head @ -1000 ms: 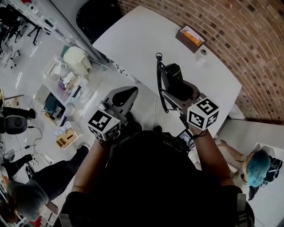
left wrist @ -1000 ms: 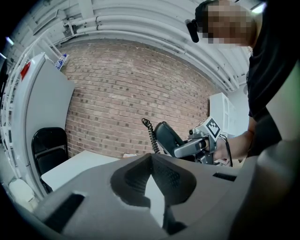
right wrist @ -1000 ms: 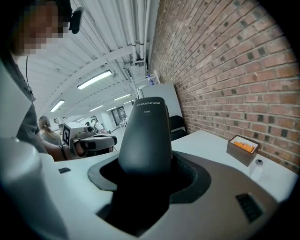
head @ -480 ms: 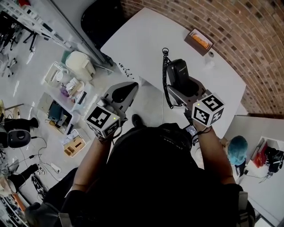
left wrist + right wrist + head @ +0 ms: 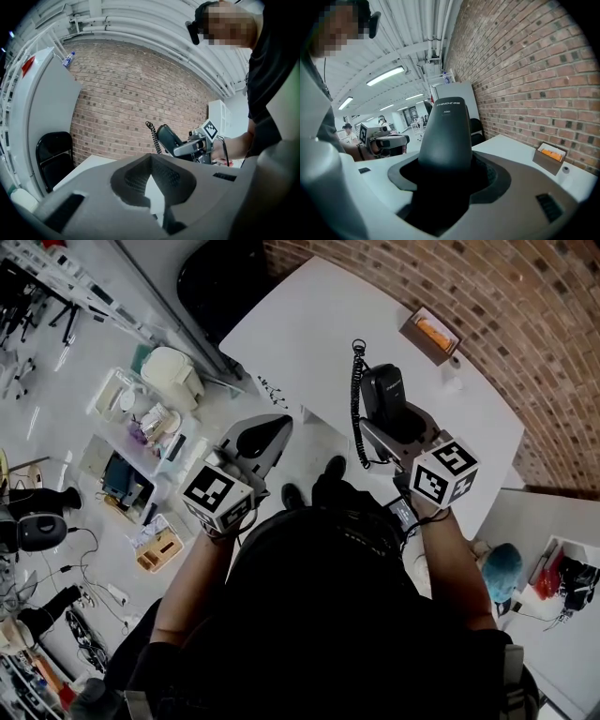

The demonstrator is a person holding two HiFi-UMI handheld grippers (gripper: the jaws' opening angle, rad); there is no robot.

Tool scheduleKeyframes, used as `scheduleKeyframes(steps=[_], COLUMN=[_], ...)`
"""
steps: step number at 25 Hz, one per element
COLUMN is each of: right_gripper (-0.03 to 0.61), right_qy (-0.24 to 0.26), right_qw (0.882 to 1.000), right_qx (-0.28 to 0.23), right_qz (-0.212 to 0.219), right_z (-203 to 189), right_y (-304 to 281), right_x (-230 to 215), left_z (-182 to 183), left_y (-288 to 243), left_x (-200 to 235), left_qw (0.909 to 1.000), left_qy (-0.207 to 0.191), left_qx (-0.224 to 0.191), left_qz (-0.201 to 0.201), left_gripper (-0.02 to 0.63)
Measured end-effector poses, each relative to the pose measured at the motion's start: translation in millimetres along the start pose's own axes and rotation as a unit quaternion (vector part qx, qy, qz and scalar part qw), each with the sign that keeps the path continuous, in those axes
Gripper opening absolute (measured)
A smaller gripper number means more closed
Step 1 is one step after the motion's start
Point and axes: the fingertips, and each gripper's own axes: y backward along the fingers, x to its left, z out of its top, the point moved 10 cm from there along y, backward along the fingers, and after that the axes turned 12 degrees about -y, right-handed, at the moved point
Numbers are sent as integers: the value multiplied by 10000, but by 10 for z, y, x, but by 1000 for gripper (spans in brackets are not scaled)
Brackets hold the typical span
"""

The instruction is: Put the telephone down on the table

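Observation:
My right gripper (image 5: 392, 425) is shut on a black telephone handset (image 5: 382, 395), which stands upright between the jaws; its black coiled cord (image 5: 356, 401) hangs on its left. The handset is held in the air above the near edge of the white table (image 5: 309, 324). It fills the middle of the right gripper view, where the handset (image 5: 445, 136) rises out of the right gripper (image 5: 447, 176). My left gripper (image 5: 261, 439) is shut and empty, held left of the table's corner, over the floor. In the left gripper view, beyond the left gripper (image 5: 151, 159), the handset (image 5: 166, 138) shows.
A small brown box with orange contents (image 5: 433, 334) and a small white roll (image 5: 454, 381) sit on the table by the brick wall. A black chair (image 5: 220, 282) stands at the table's far end. Shelves and clutter (image 5: 141, 418) line the floor on the left.
Both grippers have come closer to the table. The right gripper has carried the handset forward over the table's near edge, still held upright.

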Motion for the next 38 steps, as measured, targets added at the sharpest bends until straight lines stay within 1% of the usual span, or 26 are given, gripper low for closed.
scheduleKeyframes(steps=[5, 10, 17, 23, 28, 32, 35, 38], right_gripper=[273, 273, 273, 273, 273, 273, 273, 273], right_qy=[-62, -85, -143, -273, -303, -358, -418, -475], right_qw=[9999, 9998, 9996, 9994, 9993, 9992, 9990, 9989], right_qx=[14, 31, 61, 57, 86, 75, 57, 34], right_qz=[95, 170, 218, 190, 212, 189, 127, 22], right_z=[112, 318, 625, 757, 843, 883, 909, 934], right_y=[-130, -251, -374, -359, -338, -324, -351, -391], right_x=[-259, -559, -1060, -1471, -1704, -1837, -1905, -1946], left_z=[-1, 45, 109, 138, 127, 132, 135, 117], left_y=[-209, -529, -1106, -1585, -1877, -2039, -2122, -2197], left_x=[127, 304, 526, 610, 635, 633, 715, 831], left_qw=[9999, 9998, 9997, 9996, 9993, 9990, 9988, 9985], left_qy=[24, -16, -19, -24, 74, 71, 23, 70], left_qx=[85, 124, 213, 285, 362, 405, 388, 422], left_qz=[101, 133, 66, -50, -70, -190, -287, -352], left_gripper=[8, 8, 8, 8, 8, 8, 8, 8])
